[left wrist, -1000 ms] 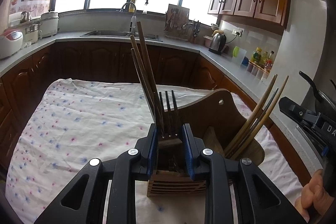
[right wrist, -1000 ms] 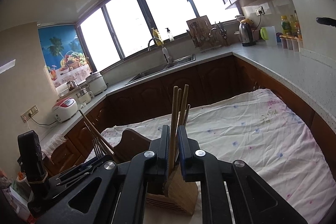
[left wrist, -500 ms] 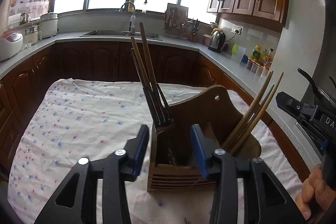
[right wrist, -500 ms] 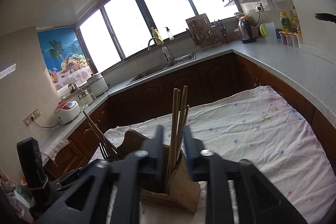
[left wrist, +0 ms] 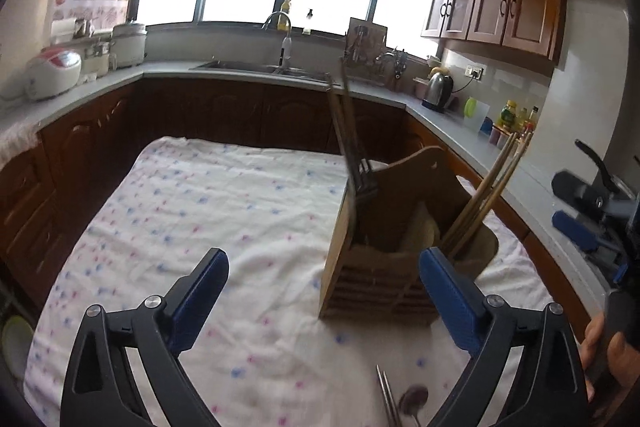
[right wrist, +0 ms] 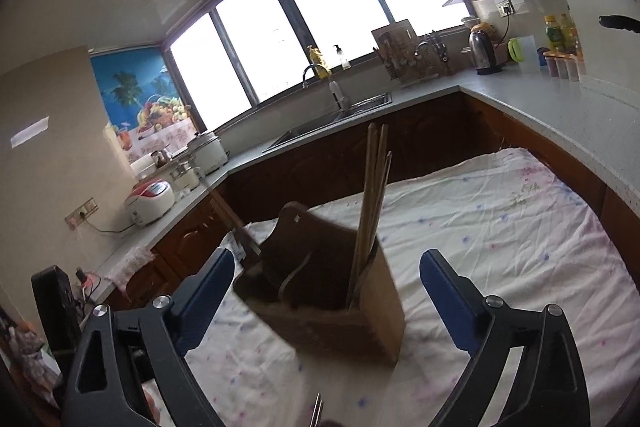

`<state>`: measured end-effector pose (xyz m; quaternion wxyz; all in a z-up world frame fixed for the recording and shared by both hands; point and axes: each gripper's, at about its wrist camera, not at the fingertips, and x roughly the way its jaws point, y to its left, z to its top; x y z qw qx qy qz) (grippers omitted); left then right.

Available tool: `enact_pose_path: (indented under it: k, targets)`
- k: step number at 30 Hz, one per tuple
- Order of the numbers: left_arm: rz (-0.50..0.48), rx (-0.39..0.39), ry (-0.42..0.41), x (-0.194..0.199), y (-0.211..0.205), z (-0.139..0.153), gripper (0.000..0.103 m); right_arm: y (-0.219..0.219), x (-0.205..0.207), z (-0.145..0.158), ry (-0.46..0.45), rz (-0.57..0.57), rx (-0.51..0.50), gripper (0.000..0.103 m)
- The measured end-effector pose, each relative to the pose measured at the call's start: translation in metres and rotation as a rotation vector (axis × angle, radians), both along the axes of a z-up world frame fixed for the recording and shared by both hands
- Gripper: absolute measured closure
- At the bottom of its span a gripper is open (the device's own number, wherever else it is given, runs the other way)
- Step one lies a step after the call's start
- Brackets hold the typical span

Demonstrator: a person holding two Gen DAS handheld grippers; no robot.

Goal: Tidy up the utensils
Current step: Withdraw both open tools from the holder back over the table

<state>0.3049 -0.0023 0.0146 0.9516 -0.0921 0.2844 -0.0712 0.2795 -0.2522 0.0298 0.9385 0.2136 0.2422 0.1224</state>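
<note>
A wooden utensil holder (left wrist: 384,267) stands on the flowered cloth (left wrist: 208,219); it also shows in the right wrist view (right wrist: 340,307). Forks and chopsticks (left wrist: 352,147) lean in its left compartment, a bundle of chopsticks (left wrist: 488,195) in its right one, also seen in the right wrist view (right wrist: 374,207). My left gripper (left wrist: 324,291) is open and empty, just short of the holder. My right gripper (right wrist: 326,291) is open and empty, with the holder beyond its jaws. A spoon and thin utensils (left wrist: 400,403) lie on the cloth near the front edge.
The cloth covers a table (right wrist: 520,227) inside a U-shaped kitchen counter (left wrist: 240,71) with a sink (right wrist: 340,115), kettle (left wrist: 438,89), rice cookers (left wrist: 52,75) and bottles (left wrist: 516,115). The other gripper and the hand holding it (left wrist: 600,219) are at the right.
Both grippers were shut on utensils standing in the holder, the left on forks, the right on chopsticks. Both have opened wide, let go and drawn back; the utensils stay in the holder.
</note>
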Motion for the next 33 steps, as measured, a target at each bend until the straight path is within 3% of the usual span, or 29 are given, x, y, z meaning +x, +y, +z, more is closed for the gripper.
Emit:
enact_pose_path:
  k: [10,24,28,33]
  targets:
    - [0.031,-0.02,0.016,-0.073,0.035,0.01,0.004,0.009,-0.07,-0.005,-0.004,0.031,0.021,0.005]
    - [0.025,-0.002,-0.032,-0.184,0.049,0.02,0.001,0.03,-0.168,0.0,-0.043,0.048,-0.1,0.003]
    - [0.009,0.001,-0.052,-0.207,0.05,0.028,0.001,0.035,-0.187,0.019,-0.092,0.072,-0.138,0.003]
    - [-0.002,0.035,-0.132,-0.238,0.049,0.062,0.001,0.041,-0.215,0.063,-0.218,0.058,-0.225,0.0]
